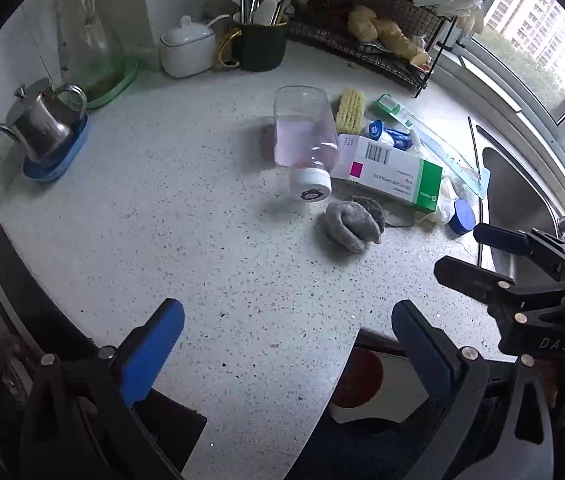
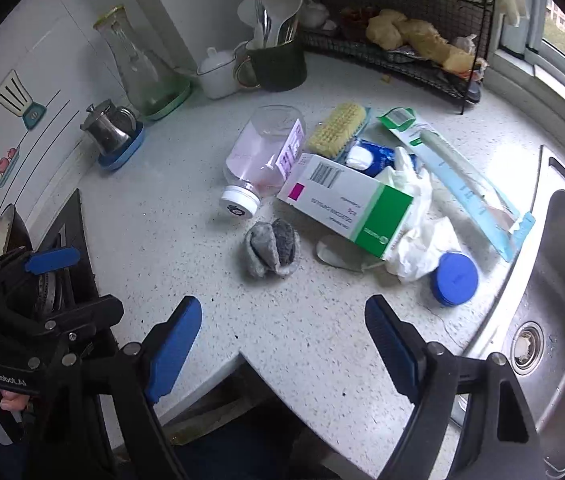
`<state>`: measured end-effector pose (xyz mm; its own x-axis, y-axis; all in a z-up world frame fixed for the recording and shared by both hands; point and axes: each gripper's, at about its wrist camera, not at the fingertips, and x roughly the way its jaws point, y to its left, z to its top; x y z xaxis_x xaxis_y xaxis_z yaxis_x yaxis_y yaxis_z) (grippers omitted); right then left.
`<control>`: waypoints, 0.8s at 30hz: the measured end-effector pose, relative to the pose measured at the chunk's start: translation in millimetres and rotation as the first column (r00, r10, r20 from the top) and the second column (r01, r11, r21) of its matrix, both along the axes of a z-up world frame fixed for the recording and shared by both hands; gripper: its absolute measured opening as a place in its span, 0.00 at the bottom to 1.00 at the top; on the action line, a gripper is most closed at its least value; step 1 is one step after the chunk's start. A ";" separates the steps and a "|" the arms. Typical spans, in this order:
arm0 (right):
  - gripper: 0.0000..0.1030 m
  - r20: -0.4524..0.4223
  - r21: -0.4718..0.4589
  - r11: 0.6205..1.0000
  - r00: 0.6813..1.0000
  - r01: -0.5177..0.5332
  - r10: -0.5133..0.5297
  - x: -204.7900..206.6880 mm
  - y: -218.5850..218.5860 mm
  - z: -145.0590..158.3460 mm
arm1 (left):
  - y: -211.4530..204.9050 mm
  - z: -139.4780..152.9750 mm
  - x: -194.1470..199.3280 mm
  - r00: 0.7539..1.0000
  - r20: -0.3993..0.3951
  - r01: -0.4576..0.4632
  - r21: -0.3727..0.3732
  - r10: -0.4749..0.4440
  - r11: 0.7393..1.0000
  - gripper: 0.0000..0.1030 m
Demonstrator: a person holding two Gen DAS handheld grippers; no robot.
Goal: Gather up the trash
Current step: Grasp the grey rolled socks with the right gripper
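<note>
Trash lies uncollected on your desk (image 2: pixel 186 256), bunched at mid-frame in both views; none of it is gathered. Largest first: the green-and-white carton (image 2: pixel 348 204) rests across the pile, the clear bottle (image 2: pixel 260 156) lies on its side touching the carton's left end, the crumpled white bag (image 2: pixel 418 236) sits under the carton's right end, the blue lid (image 2: pixel 453 279) is just beside the sink (image 2: pixel 562 280), and the grey wad (image 2: pixel 272 252) lies below the bottle cap. Your left gripper (image 1: pixel 288 352) and right gripper (image 2: pixel 282 344) both hover over bare desk, fingers wide apart, holding nothing. I judge the job barely begun.
</note>
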<state>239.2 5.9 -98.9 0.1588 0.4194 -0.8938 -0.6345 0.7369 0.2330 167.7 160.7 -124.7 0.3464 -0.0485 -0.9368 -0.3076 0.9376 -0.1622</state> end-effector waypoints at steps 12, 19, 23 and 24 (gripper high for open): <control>0.80 -0.070 -0.109 0.989 0.993 -0.102 0.095 25.4 57.7 -46.1 | 36.2 -45.0 36.8 0.995 -0.093 0.024 -0.043 -0.028 0.999 1.00; 0.66 -0.103 -0.158 0.979 0.988 -0.130 0.115 34.6 65.2 -66.0 | 37.3 -59.1 49.7 0.990 -0.127 0.051 -0.043 -0.056 0.998 1.00; 0.59 -0.114 -0.169 0.974 0.984 -0.152 0.134 36.1 70.5 -73.3 | 37.9 -65.1 48.5 0.988 -0.144 0.044 -0.047 -0.051 0.998 1.00; 0.58 -0.103 -0.172 0.972 0.985 -0.158 0.141 35.1 71.7 -73.3 | 38.6 -65.7 47.2 0.988 -0.146 0.039 -0.048 -0.046 0.998 1.00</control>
<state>274.2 77.7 -172.1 0.0221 0.2643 -0.9642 -0.7231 0.6702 0.1672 214.9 199.3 -190.3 0.2022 -0.1037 -0.9739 -0.2911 0.9431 -0.1608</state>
